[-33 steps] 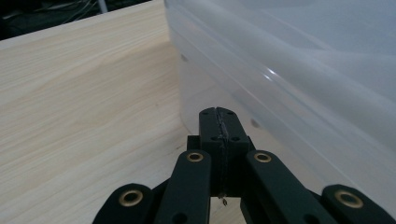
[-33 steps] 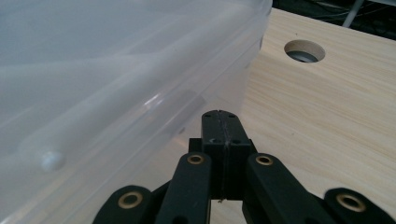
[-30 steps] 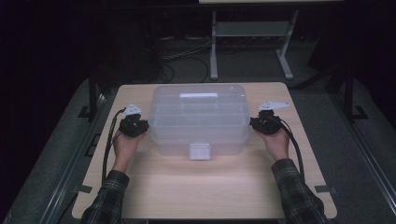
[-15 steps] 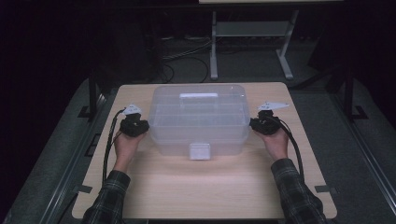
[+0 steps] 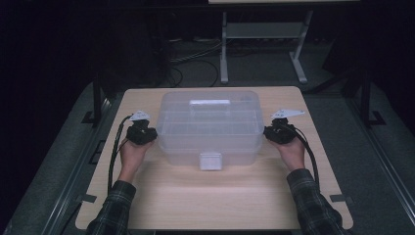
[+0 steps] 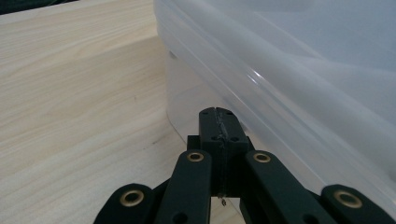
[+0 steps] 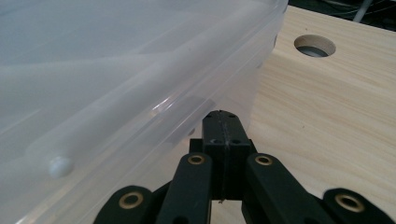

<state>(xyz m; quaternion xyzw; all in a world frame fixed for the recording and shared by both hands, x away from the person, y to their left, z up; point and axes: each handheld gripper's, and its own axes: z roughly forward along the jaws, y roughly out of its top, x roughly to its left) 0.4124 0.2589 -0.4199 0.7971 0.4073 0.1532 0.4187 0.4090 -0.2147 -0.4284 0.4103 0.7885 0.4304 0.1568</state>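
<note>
Dark floor, cables and a metal stand surround a pale wooden worktop (image 5: 215, 196) lit from above. On it, toward the far edge and centred between the left and right edges, sits a translucent plastic storage box (image 5: 209, 128) with its lid on, a carry handle (image 5: 209, 103) lying flat on top and a white front latch (image 5: 210, 160) facing the person.

A person in plaid sleeves holds one tool at each short end of the box. The left gripper (image 6: 219, 122) has its jaws pressed together with nothing between them, tips tucked just under the box's protruding rim, against or very near the side wall. The right gripper (image 7: 222, 125) mirrors it at the opposite end, jaws likewise closed and empty, below the rim. A round cable hole (image 7: 314, 45) in the worktop lies beyond it.

This symmetric placement under the lip suggests the closed jaws serve as hooks to lift or steady the box evenly from both ends.
</note>
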